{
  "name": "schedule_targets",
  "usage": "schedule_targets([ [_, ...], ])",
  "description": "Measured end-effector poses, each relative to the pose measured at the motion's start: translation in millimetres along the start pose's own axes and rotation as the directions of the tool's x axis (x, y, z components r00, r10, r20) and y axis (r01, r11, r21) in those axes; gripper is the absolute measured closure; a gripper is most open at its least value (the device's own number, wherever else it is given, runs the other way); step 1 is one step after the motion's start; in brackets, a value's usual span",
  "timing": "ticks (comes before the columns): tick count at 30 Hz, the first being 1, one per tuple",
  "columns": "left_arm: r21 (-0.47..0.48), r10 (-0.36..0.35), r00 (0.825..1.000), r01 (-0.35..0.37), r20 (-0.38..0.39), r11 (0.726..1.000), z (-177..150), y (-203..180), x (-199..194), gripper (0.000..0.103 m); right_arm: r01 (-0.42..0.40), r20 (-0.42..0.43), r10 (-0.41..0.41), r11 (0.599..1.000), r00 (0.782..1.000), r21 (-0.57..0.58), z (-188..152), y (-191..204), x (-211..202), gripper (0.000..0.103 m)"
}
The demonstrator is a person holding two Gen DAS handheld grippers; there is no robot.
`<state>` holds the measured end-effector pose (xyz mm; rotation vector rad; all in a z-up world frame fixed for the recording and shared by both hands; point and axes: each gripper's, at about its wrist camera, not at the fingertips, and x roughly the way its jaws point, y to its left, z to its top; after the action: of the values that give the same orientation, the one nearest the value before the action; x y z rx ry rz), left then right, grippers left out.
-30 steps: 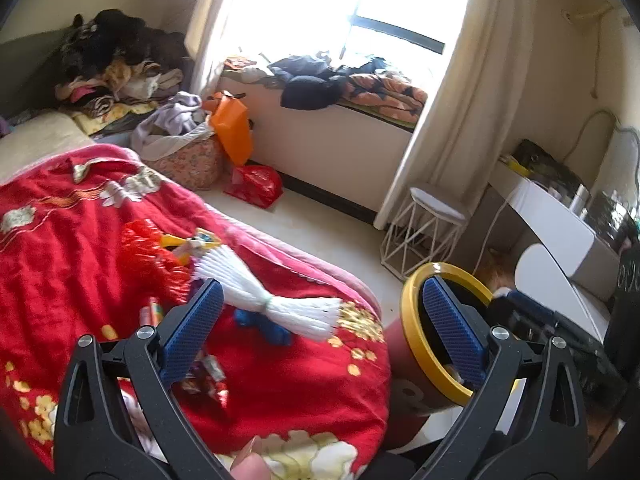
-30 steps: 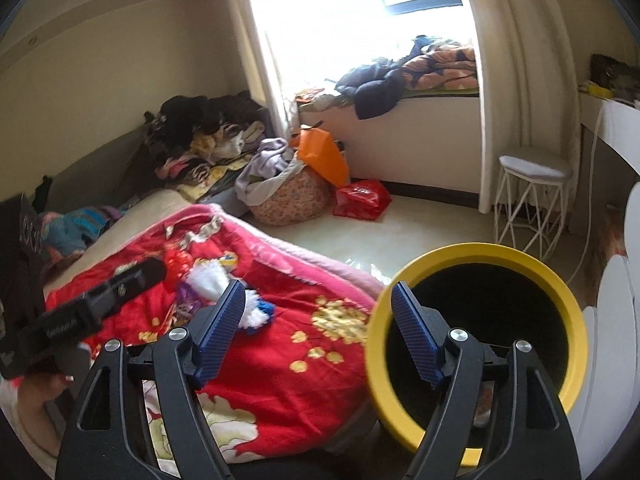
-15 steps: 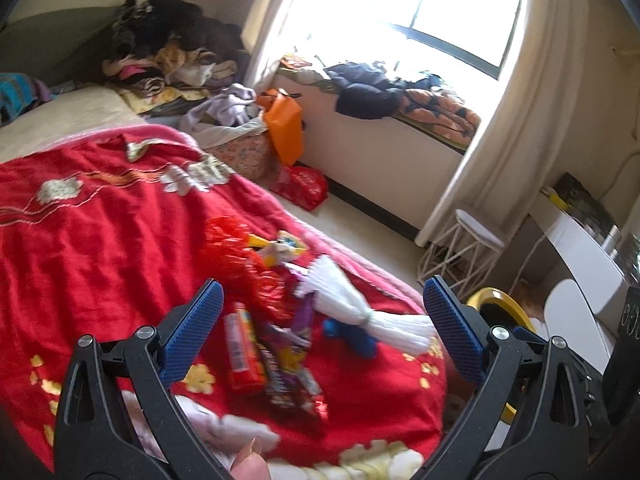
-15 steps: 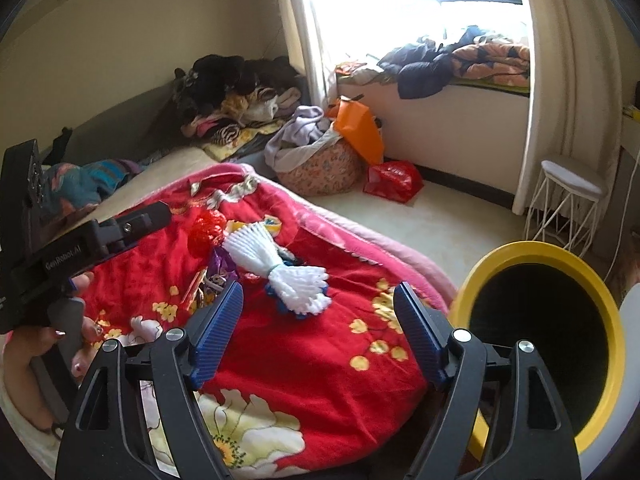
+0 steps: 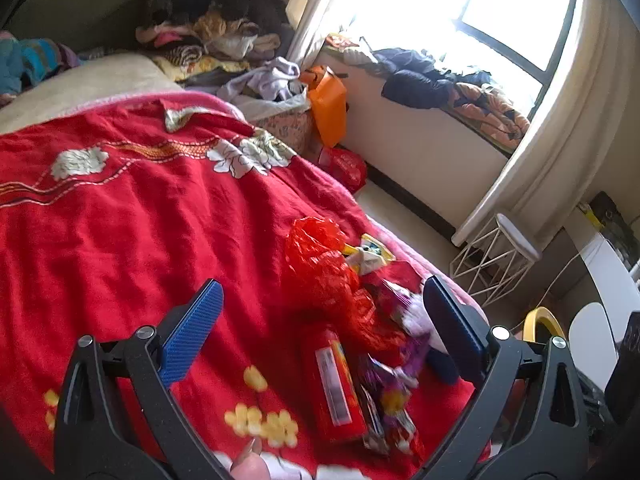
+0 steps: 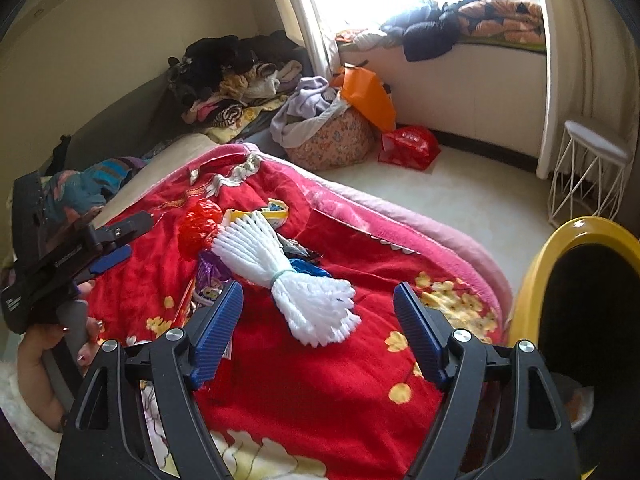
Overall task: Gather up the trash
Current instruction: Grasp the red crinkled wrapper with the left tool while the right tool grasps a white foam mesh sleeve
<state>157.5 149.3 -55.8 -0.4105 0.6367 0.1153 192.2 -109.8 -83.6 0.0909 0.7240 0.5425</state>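
Trash lies in a heap on the red flowered blanket [image 5: 120, 220]: a crumpled red plastic bag [image 5: 324, 268], a red packet [image 5: 334, 384], purple wrappers [image 5: 390, 376] and a yellow wrapper [image 5: 370, 250]. In the right wrist view a white foam net bundle [image 6: 288, 276] lies over the heap, beside the red bag [image 6: 198, 222]. My left gripper [image 5: 320, 328] hovers open above the packet and bag, holding nothing. My right gripper [image 6: 318, 320] is open just short of the white bundle. The left gripper [image 6: 110, 248] shows at the left there. A yellow-rimmed bin [image 6: 576, 280] stands at the bed's right.
A white wire stool [image 6: 592, 176] stands by the curtain. On the floor beyond the bed sit a floral laundry basket [image 6: 332, 140], an orange bag [image 6: 370, 96] and a red bag [image 6: 408, 146]. Clothes are piled at the bed's head and on the window ledge.
Both grippers have swung left, away from the yellow bin, and dropped lower over the bed. The trash heap now lies between the left fingers, and the white bundle sits close ahead of the right ones.
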Motion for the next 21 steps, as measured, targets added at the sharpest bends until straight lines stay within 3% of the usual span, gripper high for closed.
schedule_targets([
  [9,-0.059,-0.016,0.997,0.011,-0.079,0.998,6.7,10.8,47.4,0.012,-0.038,-0.051,0.039,0.999,0.998,0.021,2.8,-0.2,19.3,0.029],
  [11,-0.068,-0.029,0.996,0.023,-0.088,0.997,6.1,9.9,50.6,0.021,-0.061,-0.068,0.062,0.998,0.996,0.012,0.2,2.8,21.3,0.043],
  [12,-0.066,-0.032,0.995,0.026,-0.09,0.997,5.6,9.7,51.5,0.031,-0.065,-0.075,0.065,0.998,0.995,0.008,-0.4,4.7,23.6,0.048],
  [13,-0.06,-0.035,0.995,0.029,-0.09,0.998,5.0,8.3,52.0,0.042,-0.07,-0.085,0.07,0.998,0.994,-0.001,-2.5,6.6,24.1,0.059],
  [14,-0.057,-0.036,0.995,0.031,-0.092,0.998,4.3,7.1,52.8,0.047,-0.076,-0.089,0.076,0.997,0.993,-0.003,-3.5,7.1,24.2,0.07],
  [16,-0.049,-0.041,0.994,0.037,-0.1,0.998,3.1,4.7,53.0,0.066,-0.088,-0.091,0.087,0.996,0.992,-0.007,-7.4,8.7,21.5,0.081],
  [18,-0.039,-0.042,0.994,0.038,-0.1,0.998,1.0,3.2,51.1,0.079,-0.095,-0.089,0.094,0.995,0.992,-0.012,-12.1,11.1,17.2,0.083],
  [21,-0.025,-0.053,0.995,0.051,-0.079,0.998,-1.0,0.0,43.0,0.087,-0.106,-0.09,0.103,0.994,0.991,-0.031,-19.9,16.4,7.7,0.084],
])
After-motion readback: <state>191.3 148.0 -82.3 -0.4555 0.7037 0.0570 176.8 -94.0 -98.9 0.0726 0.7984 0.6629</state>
